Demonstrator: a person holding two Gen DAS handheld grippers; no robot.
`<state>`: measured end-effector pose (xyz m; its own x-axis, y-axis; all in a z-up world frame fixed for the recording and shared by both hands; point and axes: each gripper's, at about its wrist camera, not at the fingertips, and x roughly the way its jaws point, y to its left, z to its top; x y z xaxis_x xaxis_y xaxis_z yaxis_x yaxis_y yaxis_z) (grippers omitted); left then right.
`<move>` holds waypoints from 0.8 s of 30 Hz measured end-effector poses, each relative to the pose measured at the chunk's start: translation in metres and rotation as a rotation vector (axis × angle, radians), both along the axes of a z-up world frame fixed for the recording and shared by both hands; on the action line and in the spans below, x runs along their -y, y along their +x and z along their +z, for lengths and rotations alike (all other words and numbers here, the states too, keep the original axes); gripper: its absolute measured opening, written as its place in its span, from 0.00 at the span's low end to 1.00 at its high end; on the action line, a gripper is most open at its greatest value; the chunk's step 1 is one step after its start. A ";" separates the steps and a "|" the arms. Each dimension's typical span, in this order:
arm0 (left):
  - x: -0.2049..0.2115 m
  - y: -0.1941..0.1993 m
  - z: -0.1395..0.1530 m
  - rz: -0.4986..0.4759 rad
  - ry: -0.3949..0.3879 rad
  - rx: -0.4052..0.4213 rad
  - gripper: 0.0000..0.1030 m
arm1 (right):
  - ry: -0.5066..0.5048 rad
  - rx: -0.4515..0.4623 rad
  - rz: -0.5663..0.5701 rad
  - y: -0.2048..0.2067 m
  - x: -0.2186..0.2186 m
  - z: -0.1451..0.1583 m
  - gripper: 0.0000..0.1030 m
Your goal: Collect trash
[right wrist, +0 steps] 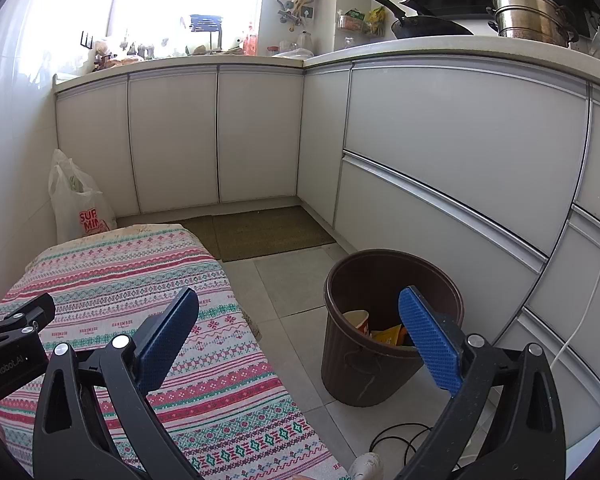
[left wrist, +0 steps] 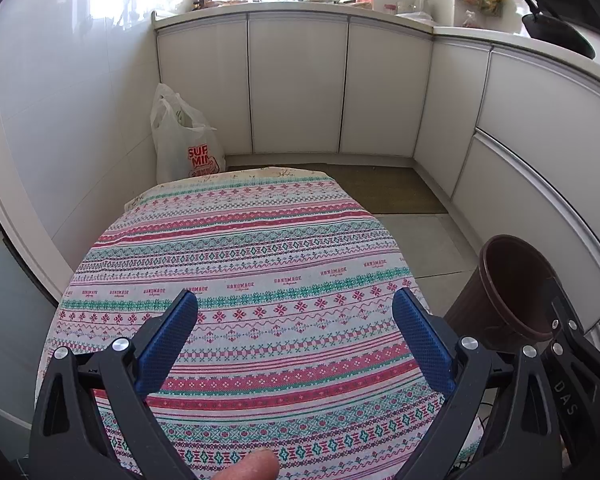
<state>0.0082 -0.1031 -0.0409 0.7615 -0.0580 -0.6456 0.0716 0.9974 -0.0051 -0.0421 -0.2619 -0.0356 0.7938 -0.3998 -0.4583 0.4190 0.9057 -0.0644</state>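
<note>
Kitchen floor [right wrist: 292, 280]: one bin [right wrist: 364, 364], perhaps two scraps inside; both hand-held grippers [left wrist: 296, 300] [right wrist: 300, 300] spread.

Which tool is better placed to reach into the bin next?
Right. The right tool, open and empty, looks into the brown bin beside the table, while the left tool hangs open over the patterned tablecloth.

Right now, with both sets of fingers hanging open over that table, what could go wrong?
Two risks, I think. The black cable loops on the floor beside the brown bin, so a foot might snag it. The bin stands close to the table's corner; a careless swing of the right gripper could tip it, spilling the trash inside.
</note>
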 end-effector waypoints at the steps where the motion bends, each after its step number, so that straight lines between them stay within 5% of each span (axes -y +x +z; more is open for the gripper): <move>1: 0.000 0.000 0.000 0.000 0.000 -0.001 0.92 | 0.000 0.000 0.000 0.000 0.000 0.000 0.93; 24: -0.004 0.002 -0.003 0.004 0.002 -0.011 0.92 | 0.001 -0.003 0.001 0.001 0.000 0.000 0.93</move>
